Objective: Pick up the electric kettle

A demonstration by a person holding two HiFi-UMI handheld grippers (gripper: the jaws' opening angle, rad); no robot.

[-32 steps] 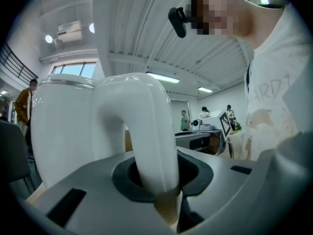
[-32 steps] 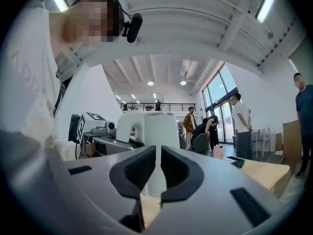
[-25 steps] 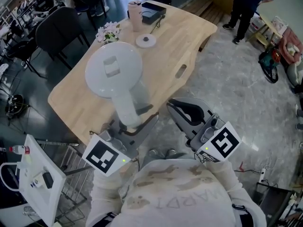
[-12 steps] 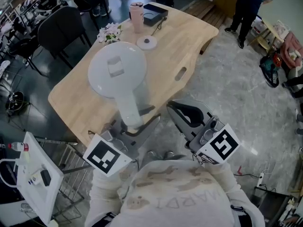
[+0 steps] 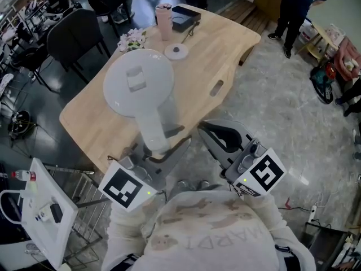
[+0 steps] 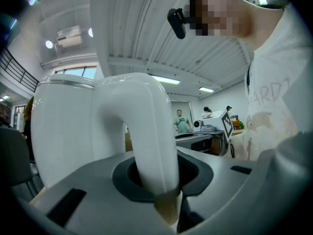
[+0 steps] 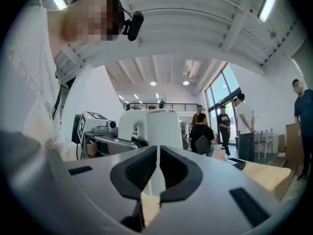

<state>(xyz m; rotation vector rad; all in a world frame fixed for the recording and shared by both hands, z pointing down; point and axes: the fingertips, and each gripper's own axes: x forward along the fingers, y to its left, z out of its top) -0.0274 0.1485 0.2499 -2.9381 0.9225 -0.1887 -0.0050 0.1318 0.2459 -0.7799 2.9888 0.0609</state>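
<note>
The white electric kettle (image 5: 137,82) hangs in the air over the near end of the wooden table (image 5: 214,44), seen from above with its round lid up. My left gripper (image 5: 162,144) is shut on its curved handle (image 6: 146,131); the handle fills the gap between the dark pads (image 6: 195,173), and the kettle body (image 6: 61,126) stands just beyond. My right gripper (image 5: 206,130) floats to the right of the kettle, apart from it, its jaws shut with nothing between them. In the right gripper view the kettle (image 7: 159,126) shows straight ahead past the closed pads (image 7: 139,170).
The kettle's round base (image 5: 176,51) lies on the far part of the table, near a pink tumbler (image 5: 164,20), a black box (image 5: 186,16) and flowers (image 5: 131,38). Black chairs (image 5: 73,35) stand at the left. A white cart (image 5: 39,213) is at lower left. People stand beyond.
</note>
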